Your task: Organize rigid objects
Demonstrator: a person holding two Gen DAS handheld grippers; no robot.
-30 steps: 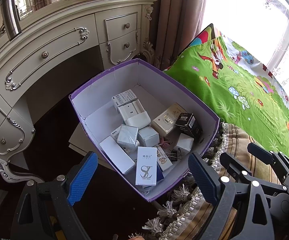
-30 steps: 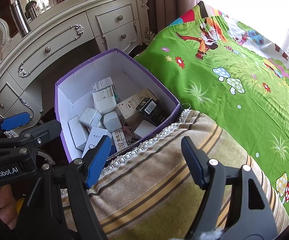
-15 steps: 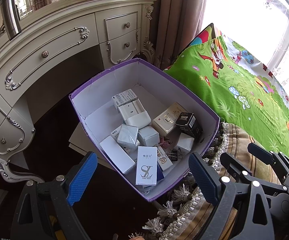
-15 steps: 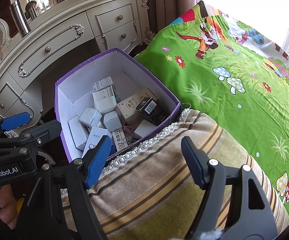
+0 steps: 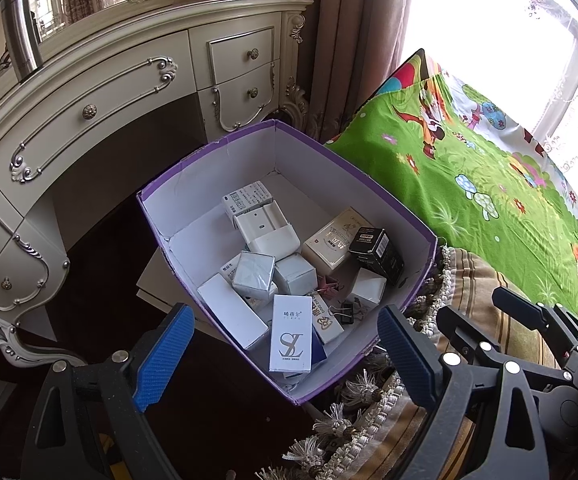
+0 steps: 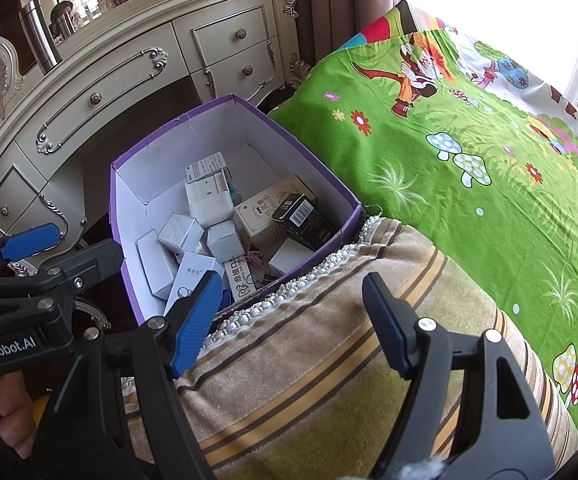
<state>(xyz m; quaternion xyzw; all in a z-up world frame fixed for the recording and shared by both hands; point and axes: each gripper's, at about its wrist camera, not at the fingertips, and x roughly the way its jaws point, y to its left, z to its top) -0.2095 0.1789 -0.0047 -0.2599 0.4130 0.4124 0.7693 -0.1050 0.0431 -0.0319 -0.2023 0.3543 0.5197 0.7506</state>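
A purple cardboard box (image 5: 373,184) with a white inside stands on the floor beside the bed; it also shows in the right wrist view (image 6: 301,148). It holds several small cartons: a white "SL" carton (image 5: 291,334), a black carton (image 5: 376,249), a beige carton (image 5: 333,238), white cubes and binder clips. My left gripper (image 5: 285,344) is open and empty, hovering over the box's near edge. My right gripper (image 6: 289,320) is open and empty above a striped cushion (image 6: 329,368), to the right of the box.
A cream dressing table (image 5: 109,92) with drawers stands behind the box. A green cartoon bedspread (image 6: 469,152) covers the bed at right. The tasselled cushion edge (image 5: 369,412) touches the box. A steel flask (image 6: 41,36) stands on the dresser. Dark floor lies at left.
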